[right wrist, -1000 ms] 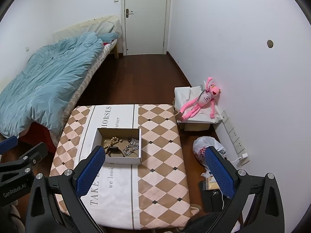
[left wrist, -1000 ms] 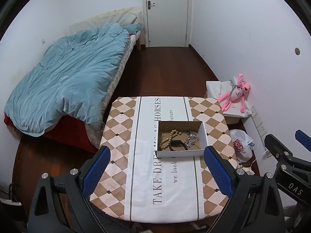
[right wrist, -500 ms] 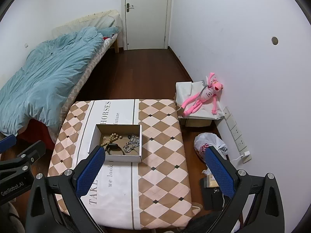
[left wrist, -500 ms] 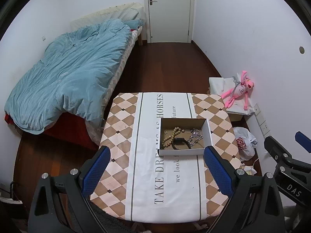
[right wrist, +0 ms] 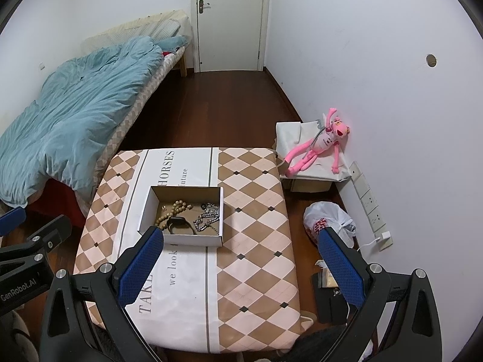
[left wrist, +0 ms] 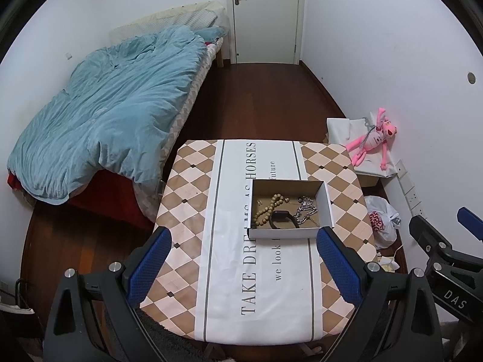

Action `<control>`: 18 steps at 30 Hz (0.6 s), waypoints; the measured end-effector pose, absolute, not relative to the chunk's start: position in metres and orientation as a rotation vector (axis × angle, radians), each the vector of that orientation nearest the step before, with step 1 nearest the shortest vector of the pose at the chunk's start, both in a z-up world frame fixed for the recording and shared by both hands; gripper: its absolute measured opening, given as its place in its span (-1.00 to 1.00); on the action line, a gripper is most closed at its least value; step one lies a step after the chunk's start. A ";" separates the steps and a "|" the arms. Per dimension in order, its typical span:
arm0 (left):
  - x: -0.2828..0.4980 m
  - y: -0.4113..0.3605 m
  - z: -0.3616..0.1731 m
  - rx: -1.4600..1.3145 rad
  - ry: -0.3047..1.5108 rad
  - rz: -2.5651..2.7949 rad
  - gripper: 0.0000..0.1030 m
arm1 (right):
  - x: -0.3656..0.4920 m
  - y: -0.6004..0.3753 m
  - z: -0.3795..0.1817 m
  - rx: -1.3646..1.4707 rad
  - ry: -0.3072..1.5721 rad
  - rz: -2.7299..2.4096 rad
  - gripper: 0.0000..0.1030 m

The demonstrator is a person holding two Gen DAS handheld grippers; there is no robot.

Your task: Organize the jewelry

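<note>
A shallow white cardboard box [left wrist: 326, 203] [right wrist: 145, 208] sits on the table with the checked cloth [left wrist: 193, 199] [right wrist: 256, 211]. Inside lie a string of wooden beads [left wrist: 267, 208] [right wrist: 170, 211], a black band [left wrist: 282, 220] [right wrist: 179, 224] and a silver chain [left wrist: 306, 211] [right wrist: 208, 217]. My left gripper [left wrist: 241, 265] is open and empty, high above the table's near side. My right gripper [right wrist: 238, 268] is open and empty, also high, to the right of the box. Each gripper shows at the edge of the other's view.
A bed with a blue duvet [left wrist: 105, 114] stands to the left. A pink plush toy [right wrist: 317, 147] lies on a white bag by the right wall. A plastic bag [right wrist: 329, 221] and small items lie on the wooden floor at the right. A closed door [left wrist: 265, 15] is at the back.
Both views have drifted slightly: the table and box sit a little lower and nearer in frame. Both grippers stay open and empty. The jewelry has not moved.
</note>
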State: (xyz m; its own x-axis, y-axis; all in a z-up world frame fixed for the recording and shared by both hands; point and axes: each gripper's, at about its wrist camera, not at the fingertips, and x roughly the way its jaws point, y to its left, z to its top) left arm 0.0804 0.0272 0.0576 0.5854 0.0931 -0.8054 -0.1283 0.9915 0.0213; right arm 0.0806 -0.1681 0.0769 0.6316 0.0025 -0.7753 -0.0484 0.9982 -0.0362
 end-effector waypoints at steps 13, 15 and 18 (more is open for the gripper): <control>0.077 0.027 0.051 -0.051 0.949 0.118 0.91 | 0.078 -0.164 0.074 -0.050 0.899 0.038 1.00; 0.076 0.026 0.050 -0.051 0.951 0.115 0.91 | 0.078 -0.164 0.073 -0.051 0.903 0.040 1.00; 0.077 0.025 0.050 -0.049 0.954 0.113 0.91 | 0.078 -0.164 0.071 -0.050 0.907 0.042 1.00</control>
